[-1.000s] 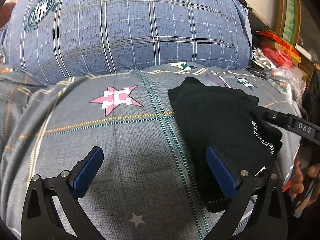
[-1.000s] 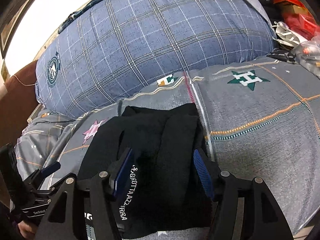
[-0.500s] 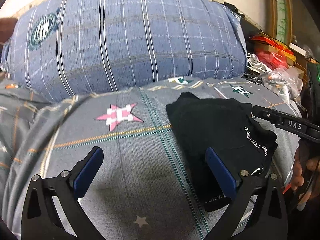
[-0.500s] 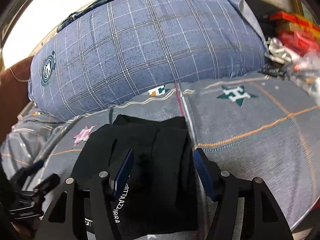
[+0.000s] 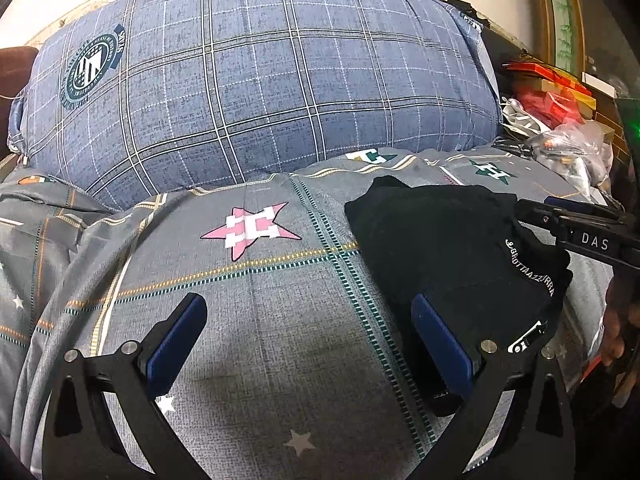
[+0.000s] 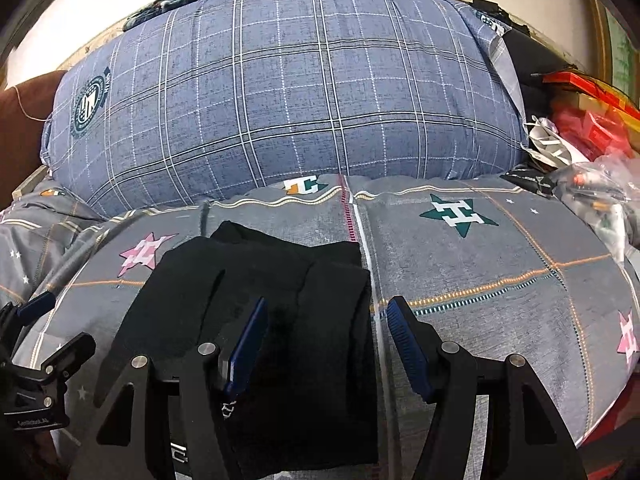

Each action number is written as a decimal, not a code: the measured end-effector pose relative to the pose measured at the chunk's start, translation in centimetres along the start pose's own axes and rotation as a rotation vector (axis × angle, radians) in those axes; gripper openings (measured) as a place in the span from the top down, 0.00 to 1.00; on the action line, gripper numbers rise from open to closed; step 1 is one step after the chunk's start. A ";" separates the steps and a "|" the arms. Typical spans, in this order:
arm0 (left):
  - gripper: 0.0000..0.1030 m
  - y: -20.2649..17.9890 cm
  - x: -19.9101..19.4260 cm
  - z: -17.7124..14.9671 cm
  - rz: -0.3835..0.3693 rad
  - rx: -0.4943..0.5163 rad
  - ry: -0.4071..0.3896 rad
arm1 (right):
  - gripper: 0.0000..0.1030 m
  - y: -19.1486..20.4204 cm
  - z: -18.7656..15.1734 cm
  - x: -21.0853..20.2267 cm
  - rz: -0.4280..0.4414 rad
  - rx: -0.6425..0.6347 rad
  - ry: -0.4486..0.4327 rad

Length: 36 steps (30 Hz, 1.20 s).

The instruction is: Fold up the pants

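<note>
The black pants [image 5: 440, 248] lie folded into a compact bundle on the grey star-print quilt [image 5: 260, 272], white lettering along one edge. My left gripper [image 5: 308, 320] is open over bare quilt, its right finger above the bundle's near-left edge. In the right wrist view the pants [image 6: 280, 264] sit under my right gripper [image 6: 326, 312], which is open; its blue pads straddle the bundle's right fold without pressing it. The right gripper [image 5: 580, 232] also shows at the bundle's far right, the left gripper [image 6: 40, 352] at lower left.
A big blue plaid pillow [image 5: 260, 80] fills the back, also seen as the pillow [image 6: 280, 88]. Red packets [image 5: 552, 96] and plastic bags [image 5: 576, 148] pile up at the right edge of the bed. A hand [image 5: 620, 320] shows at far right.
Both views have tipped up and rolled a little, so the pillow fills more of each. The pants lie as before. Neither gripper's jaws have changed width.
</note>
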<state>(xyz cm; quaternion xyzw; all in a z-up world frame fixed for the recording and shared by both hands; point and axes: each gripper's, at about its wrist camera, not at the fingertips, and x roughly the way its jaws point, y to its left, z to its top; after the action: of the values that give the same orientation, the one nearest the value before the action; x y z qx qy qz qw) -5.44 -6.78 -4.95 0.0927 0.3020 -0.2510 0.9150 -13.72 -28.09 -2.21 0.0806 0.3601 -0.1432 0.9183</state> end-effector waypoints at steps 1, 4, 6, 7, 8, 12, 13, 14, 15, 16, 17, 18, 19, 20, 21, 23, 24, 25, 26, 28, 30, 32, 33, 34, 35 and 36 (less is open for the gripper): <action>0.00 0.0 0.0 -0.1 0.001 -0.003 0.002 | 0.38 -0.1 0.0 0.1 -0.005 0.003 0.003; 0.00 0.1 0.2 -0.2 0.007 -0.004 0.008 | 0.38 -0.2 0.0 0.2 -0.006 0.011 0.008; 0.00 0.1 0.2 -0.3 0.010 -0.006 0.012 | 0.38 -0.2 0.0 0.2 -0.008 0.008 0.008; 0.00 0.1 0.3 -0.3 0.010 -0.006 0.014 | 0.38 -0.1 0.0 0.2 -0.010 0.004 0.008; 0.00 0.1 0.3 -0.4 0.010 -0.006 0.015 | 0.38 0.0 0.0 0.3 -0.012 0.001 0.010; 0.00 0.1 0.3 -0.4 0.015 -0.003 0.015 | 0.38 0.1 -0.1 0.3 -0.014 -0.008 0.012; 0.00 0.1 0.3 -0.4 0.017 -0.002 0.016 | 0.38 0.1 -0.1 0.3 -0.015 -0.009 0.012; 0.00 0.1 0.3 -0.4 0.016 -0.001 0.016 | 0.38 0.1 -0.1 0.3 -0.016 -0.009 0.011; 0.00 0.1 0.3 -0.4 0.017 0.000 0.018 | 0.38 0.1 0.0 0.3 -0.016 -0.008 0.010; 0.00 0.1 0.4 -0.4 0.018 0.000 0.020 | 0.38 0.1 0.0 0.3 -0.016 -0.007 0.010; 0.00 0.0 0.4 -0.5 0.018 0.001 0.024 | 0.38 0.0 0.0 0.3 -0.016 -0.007 0.011; 0.00 0.0 0.4 -0.5 0.017 0.001 0.027 | 0.38 0.0 0.0 0.3 -0.016 -0.006 0.011; 0.00 -0.1 0.5 -0.5 0.016 0.002 0.030 | 0.38 0.0 0.0 0.3 -0.016 -0.007 0.012; 0.00 -0.1 0.5 -0.6 0.015 0.003 0.032 | 0.38 0.0 0.0 0.3 -0.015 -0.007 0.012; 0.00 -0.1 0.5 -0.6 0.013 0.005 0.033 | 0.38 0.0 -0.1 0.3 -0.014 -0.008 0.013; 0.00 -0.2 0.4 -0.7 0.008 0.005 0.034 | 0.37 0.0 0.0 0.2 -0.013 -0.009 0.013; 0.00 -0.2 0.4 -0.7 0.005 0.004 0.036 | 0.37 0.0 -0.1 0.2 -0.012 -0.009 0.012; 0.00 -0.3 0.4 -0.7 0.002 0.003 0.038 | 0.37 0.0 -0.1 0.2 -0.011 -0.008 0.011; 0.00 -0.3 0.5 -0.7 0.001 0.003 0.040 | 0.36 0.0 -0.1 0.1 -0.010 -0.006 0.010; 0.00 -0.4 0.4 -0.7 0.003 0.006 0.039 | 0.36 -0.1 -0.1 0.1 -0.012 -0.006 0.011; 0.00 -0.5 0.4 -0.7 0.005 0.010 0.037 | 0.36 0.0 -0.1 0.2 -0.015 -0.008 0.013; 0.00 -0.6 0.3 -0.7 0.006 0.009 0.037 | 0.36 0.0 -0.2 0.2 -0.016 -0.010 0.016; 0.00 -0.6 0.3 -0.7 0.006 0.009 0.037 | 0.36 0.0 -0.1 0.2 -0.016 -0.011 0.017; 0.00 -0.6 0.3 -0.7 0.006 0.008 0.038 | 0.36 0.0 -0.1 0.2 -0.015 -0.011 0.017; 0.00 -0.6 0.3 -0.7 0.005 0.007 0.039 | 0.36 0.0 -0.1 0.2 -0.015 -0.012 0.016; 0.00 -0.6 0.3 -0.7 0.005 0.005 0.040 | 0.36 0.1 -0.1 0.2 -0.015 -0.013 0.015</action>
<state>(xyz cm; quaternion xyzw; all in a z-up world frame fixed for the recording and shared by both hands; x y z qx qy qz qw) -5.87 -7.20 -5.70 0.1008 0.3195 -0.2478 0.9091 -13.66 -28.05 -2.44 0.0728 0.3685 -0.1473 0.9150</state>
